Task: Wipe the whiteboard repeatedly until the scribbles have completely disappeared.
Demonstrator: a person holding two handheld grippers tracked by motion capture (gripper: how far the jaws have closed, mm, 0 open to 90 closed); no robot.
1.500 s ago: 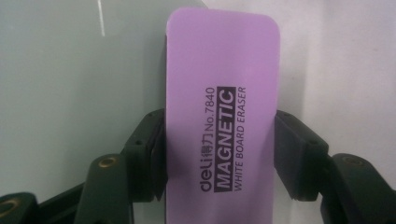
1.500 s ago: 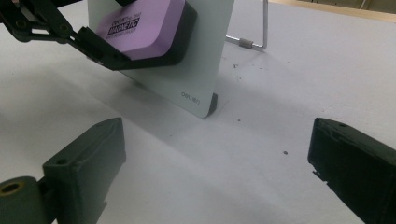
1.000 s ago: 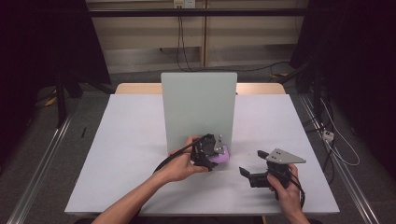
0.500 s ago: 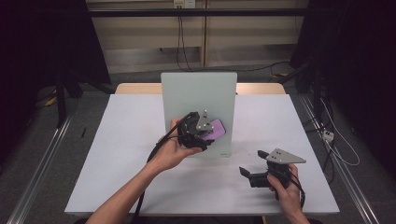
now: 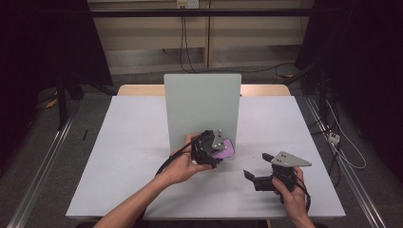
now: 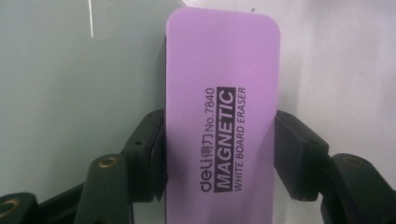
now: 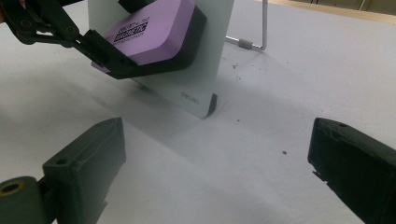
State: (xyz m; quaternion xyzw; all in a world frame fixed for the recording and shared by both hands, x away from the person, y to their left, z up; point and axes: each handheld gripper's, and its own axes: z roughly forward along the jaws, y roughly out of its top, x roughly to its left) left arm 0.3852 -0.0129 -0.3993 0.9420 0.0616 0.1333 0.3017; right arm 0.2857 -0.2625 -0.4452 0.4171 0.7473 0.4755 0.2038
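counter [image 5: 133, 156]: pale grey-white top, rectangular, wooden edge showing along the far side
on it: upright pale green whiteboard [image 5: 202, 107], standing about mid-counter, slightly toward the far side
board support: thin wire stand [image 7: 254, 32] behind the panel, small dark foot [image 7: 212, 103] at its lower corner, both on the counter
surface: a few small dark specks [image 7: 284, 152] near the board's base
floor [image 5: 43, 156]: grey, metal rails along both sides of the counter

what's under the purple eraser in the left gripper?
The eraser has a black pad layer beneath its purple shell, facing the upright whiteboard. The left gripper clamps its sides. The board area behind the eraser is covered.
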